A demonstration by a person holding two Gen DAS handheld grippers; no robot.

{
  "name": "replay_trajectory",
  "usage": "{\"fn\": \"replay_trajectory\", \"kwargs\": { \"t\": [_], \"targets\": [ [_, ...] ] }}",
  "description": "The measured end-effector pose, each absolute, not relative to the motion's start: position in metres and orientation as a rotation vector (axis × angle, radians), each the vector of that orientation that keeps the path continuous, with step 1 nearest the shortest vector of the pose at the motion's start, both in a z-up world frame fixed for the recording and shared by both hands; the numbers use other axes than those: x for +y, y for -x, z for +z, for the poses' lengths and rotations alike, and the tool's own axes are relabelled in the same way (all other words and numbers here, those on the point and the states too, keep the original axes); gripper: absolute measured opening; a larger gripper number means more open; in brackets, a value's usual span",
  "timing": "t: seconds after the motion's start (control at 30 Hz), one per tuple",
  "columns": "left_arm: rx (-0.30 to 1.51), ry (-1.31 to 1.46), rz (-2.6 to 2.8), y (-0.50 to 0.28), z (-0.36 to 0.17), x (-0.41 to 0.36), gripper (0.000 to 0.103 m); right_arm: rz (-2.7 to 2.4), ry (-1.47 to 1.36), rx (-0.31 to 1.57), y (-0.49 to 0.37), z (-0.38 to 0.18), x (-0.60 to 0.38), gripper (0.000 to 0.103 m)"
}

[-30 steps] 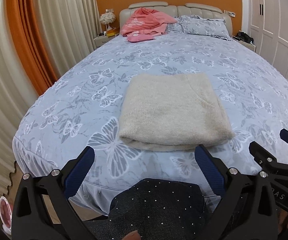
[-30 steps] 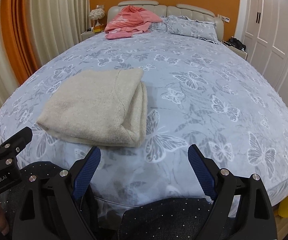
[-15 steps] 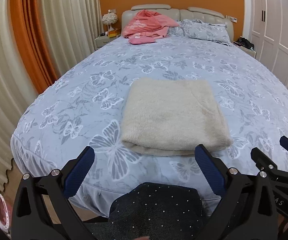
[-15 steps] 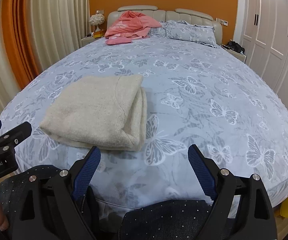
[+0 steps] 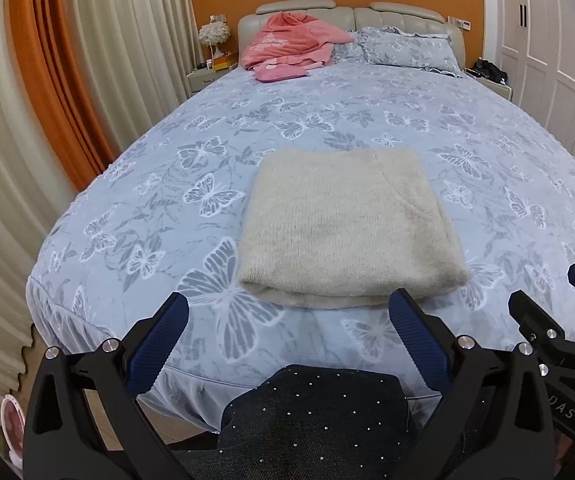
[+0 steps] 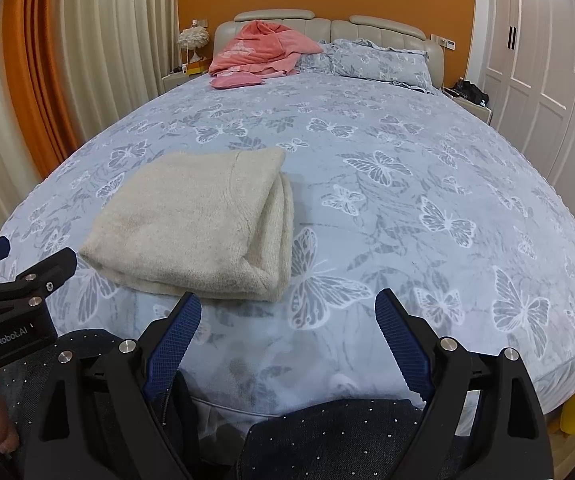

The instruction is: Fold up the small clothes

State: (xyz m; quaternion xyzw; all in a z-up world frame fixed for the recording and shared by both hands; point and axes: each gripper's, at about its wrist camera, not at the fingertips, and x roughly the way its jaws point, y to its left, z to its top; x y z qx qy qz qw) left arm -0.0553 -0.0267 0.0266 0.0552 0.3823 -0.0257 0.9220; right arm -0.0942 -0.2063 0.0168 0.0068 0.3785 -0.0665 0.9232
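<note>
A cream knitted garment [image 5: 347, 228] lies folded into a neat rectangle near the foot of the bed; it also shows in the right wrist view [image 6: 199, 228]. My left gripper [image 5: 287, 316] is open and empty, held back from the garment's near edge, above the foot of the bed. My right gripper [image 6: 287, 312] is open and empty, held to the right of the garment's near right corner. Each gripper shows at the edge of the other's view.
The bed [image 5: 487, 128] has a blue butterfly cover. Pink clothes [image 5: 291, 44] lie by the headboard next to a pillow [image 5: 403, 50]. Curtains [image 5: 87, 60] hang at the left, white wardrobes [image 6: 547, 80] stand at the right. The person's dark speckled trousers [image 5: 315, 420] are below the grippers.
Both grippers have drawn back and risen slightly from the bed, staying open. The folded garment has not moved.
</note>
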Motion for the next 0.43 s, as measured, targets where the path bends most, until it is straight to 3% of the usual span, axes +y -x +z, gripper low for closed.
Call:
{"fn": "replay_trajectory", "kwargs": {
  "t": [0.43],
  "targets": [
    [0.774,-0.077,-0.043,0.0584,0.0235,-0.0186,0.097,-0.138,-0.015,0.783,0.0938,0.0154,-0.2042,0.086]
  ]
}}
